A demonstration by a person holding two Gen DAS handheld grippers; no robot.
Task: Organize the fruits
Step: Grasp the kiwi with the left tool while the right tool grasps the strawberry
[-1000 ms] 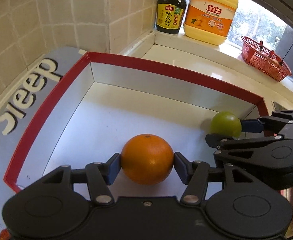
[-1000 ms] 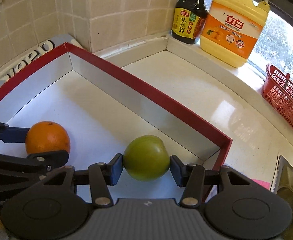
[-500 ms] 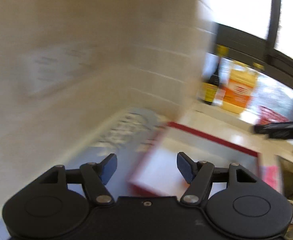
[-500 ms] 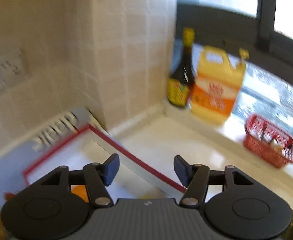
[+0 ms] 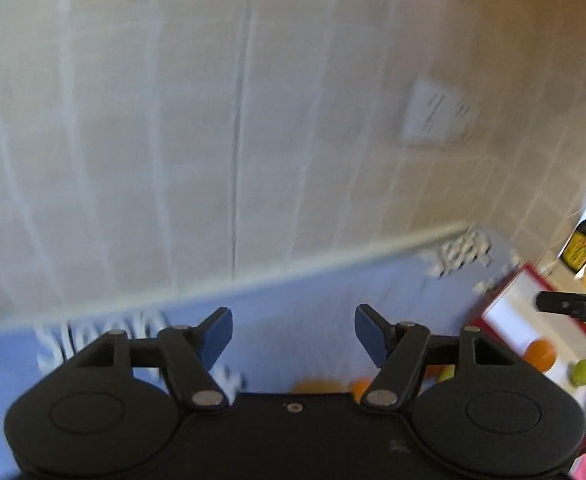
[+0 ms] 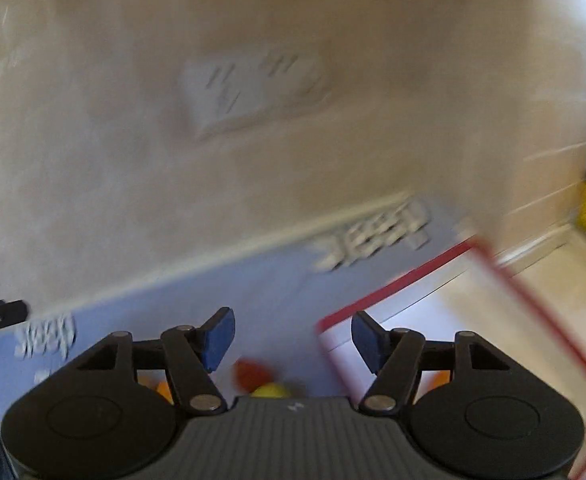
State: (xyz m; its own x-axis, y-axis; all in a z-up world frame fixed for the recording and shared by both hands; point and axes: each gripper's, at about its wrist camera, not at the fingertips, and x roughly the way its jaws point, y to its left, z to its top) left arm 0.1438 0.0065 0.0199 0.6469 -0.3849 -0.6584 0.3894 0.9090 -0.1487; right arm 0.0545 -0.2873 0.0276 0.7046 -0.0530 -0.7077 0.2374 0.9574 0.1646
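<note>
Your left gripper (image 5: 293,338) is raised and tipped up toward the tiled wall (image 5: 213,120), its jaws apart with nothing between them; your right gripper (image 6: 292,337) is the same, spread and empty. Farther off to the right, the orange (image 5: 539,354) and green fruit (image 5: 583,373) lie apart inside the red-rimmed box (image 5: 513,284) on the blue mat (image 5: 313,300).
</note>
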